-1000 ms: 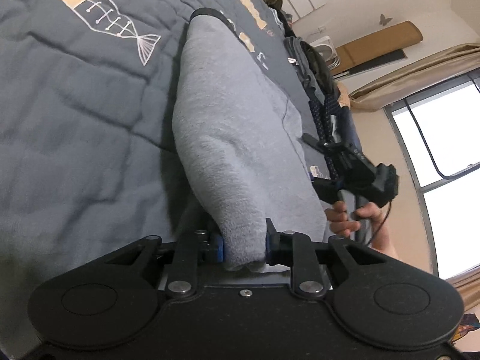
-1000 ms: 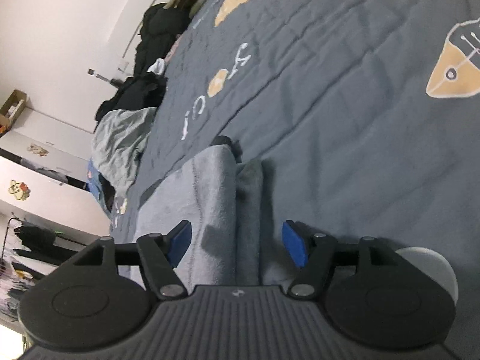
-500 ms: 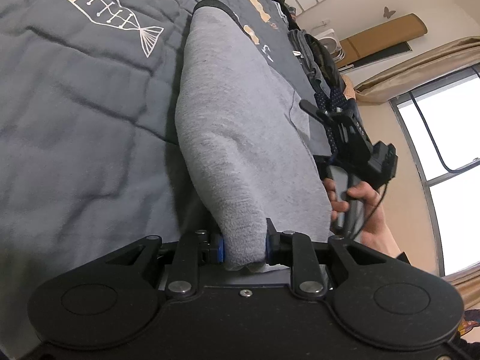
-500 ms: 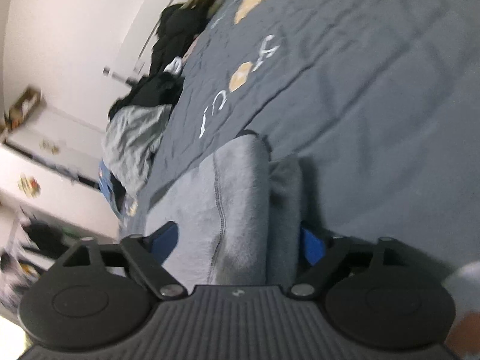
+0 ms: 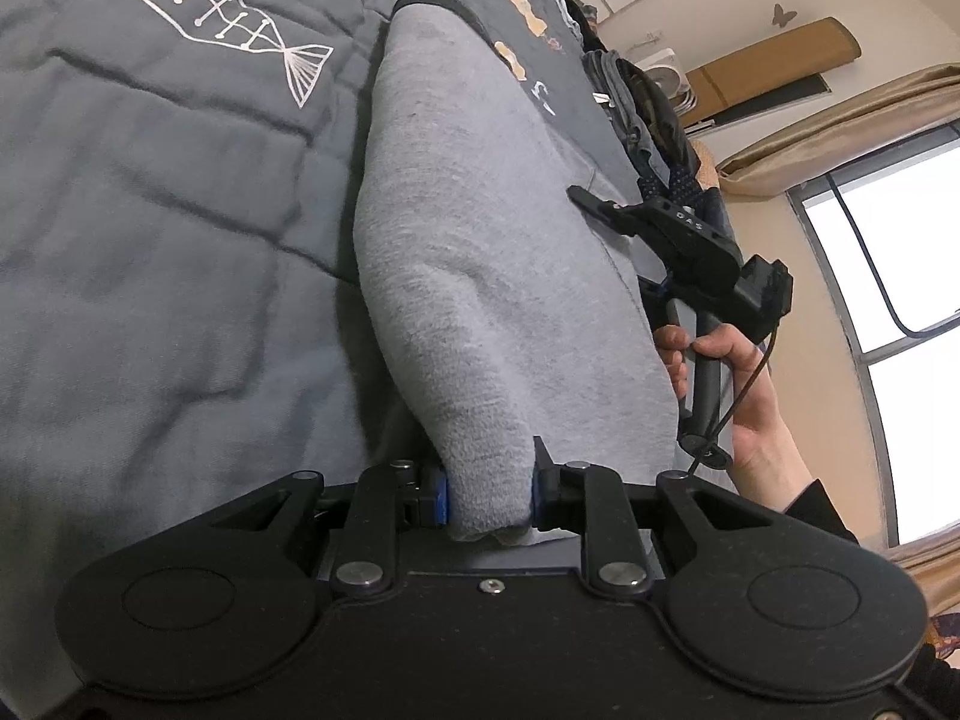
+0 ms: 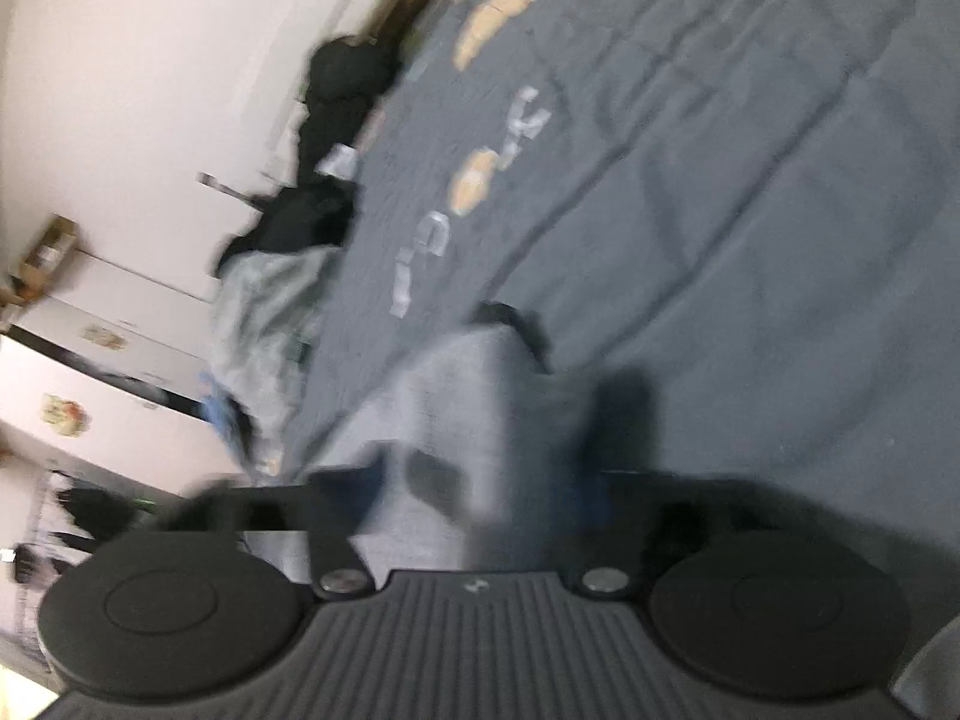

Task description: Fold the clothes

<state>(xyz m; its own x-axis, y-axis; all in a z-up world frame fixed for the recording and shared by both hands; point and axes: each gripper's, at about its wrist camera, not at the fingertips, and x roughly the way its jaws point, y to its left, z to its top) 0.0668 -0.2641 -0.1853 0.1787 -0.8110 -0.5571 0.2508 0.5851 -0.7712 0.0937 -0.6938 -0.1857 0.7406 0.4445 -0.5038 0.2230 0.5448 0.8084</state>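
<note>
A grey fleece garment [image 5: 468,252] with a dark cuff or collar at its far end lies folded lengthwise on the grey bed cover. My left gripper [image 5: 487,495] is shut on its near edge, a thick bunch of cloth between the blue pads. My right gripper [image 6: 486,480] is blurred by motion; its jaws stand wide on either side of the garment's [image 6: 474,420] other near edge. It also shows in the left wrist view [image 5: 690,240], held by a hand at the garment's right side.
The grey quilted bed cover [image 5: 150,228] with fish prints spreads to the left. A pile of dark and grey clothes [image 6: 282,276] lies along the far bed edge by the wall. A window [image 5: 888,252] and curtains are to the right.
The right gripper has pushed forward over the garment's edge, so cloth now fills the gap between its jaws. The left gripper keeps its grip and has barely moved.
</note>
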